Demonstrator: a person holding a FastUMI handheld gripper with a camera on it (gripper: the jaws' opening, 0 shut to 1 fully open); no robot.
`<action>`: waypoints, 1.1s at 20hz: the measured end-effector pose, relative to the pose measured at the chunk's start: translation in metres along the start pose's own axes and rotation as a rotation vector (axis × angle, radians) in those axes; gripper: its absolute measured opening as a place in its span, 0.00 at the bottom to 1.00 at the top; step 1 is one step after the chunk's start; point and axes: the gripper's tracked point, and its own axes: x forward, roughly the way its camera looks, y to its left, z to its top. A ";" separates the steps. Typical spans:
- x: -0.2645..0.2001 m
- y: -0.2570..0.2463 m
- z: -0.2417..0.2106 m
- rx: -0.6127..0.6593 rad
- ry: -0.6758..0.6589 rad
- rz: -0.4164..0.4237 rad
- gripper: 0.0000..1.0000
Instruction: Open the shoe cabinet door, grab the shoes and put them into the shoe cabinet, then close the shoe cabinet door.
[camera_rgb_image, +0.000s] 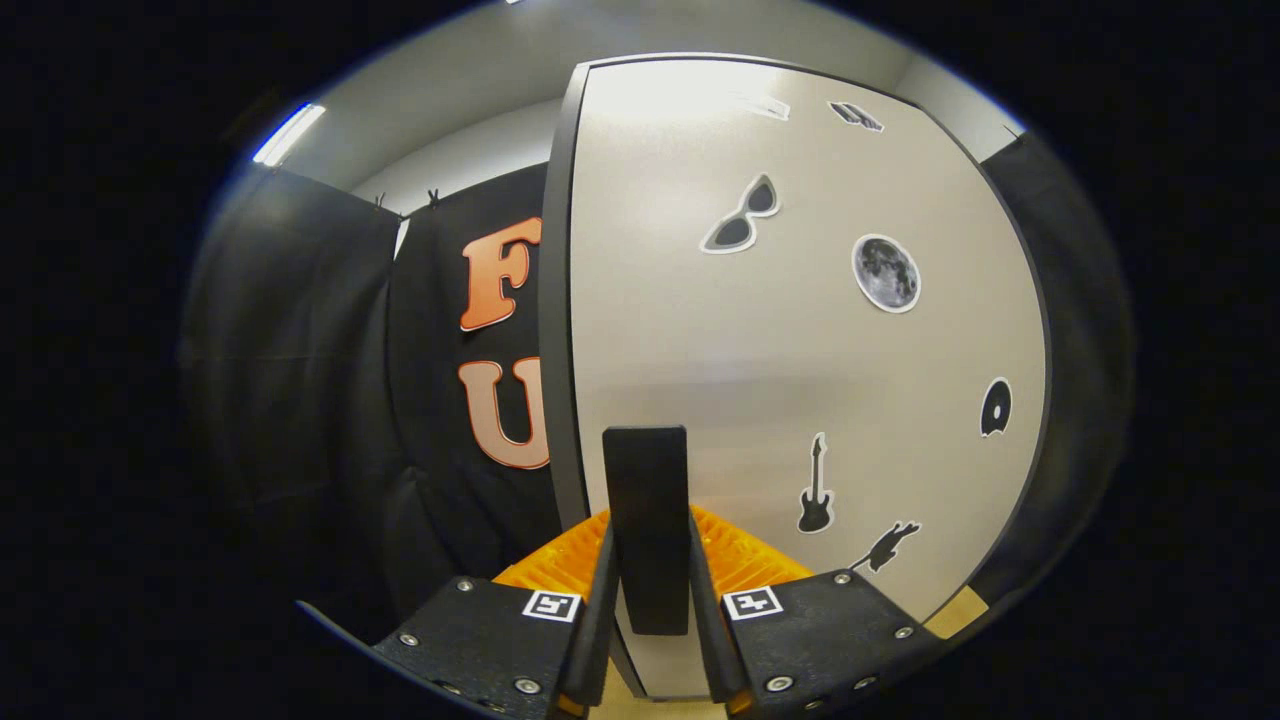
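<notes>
The shoe cabinet door (760, 360) stands right in front of me, a pale panel with a dark rim and several small stickers: sunglasses, a moon, a guitar. A black upright handle (645, 470) sits near the door's left edge. My gripper (650, 530) holds this handle, one finger pressed on each side of it. The door's dark left edge (557, 300) faces me slightly. I cannot tell how far the door is swung.
The booth's black cloth wall (330, 380) hangs to the left of the door and again past its right edge. A pale ceiling with a strip light (288, 133) is above.
</notes>
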 end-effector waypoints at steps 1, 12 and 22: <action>0.000 -0.001 0.000 -0.004 -0.002 -0.002 0.38; -0.016 -0.006 0.003 -0.068 -0.001 -0.098 0.33; -0.058 -0.016 0.010 -0.067 -0.009 -0.117 0.32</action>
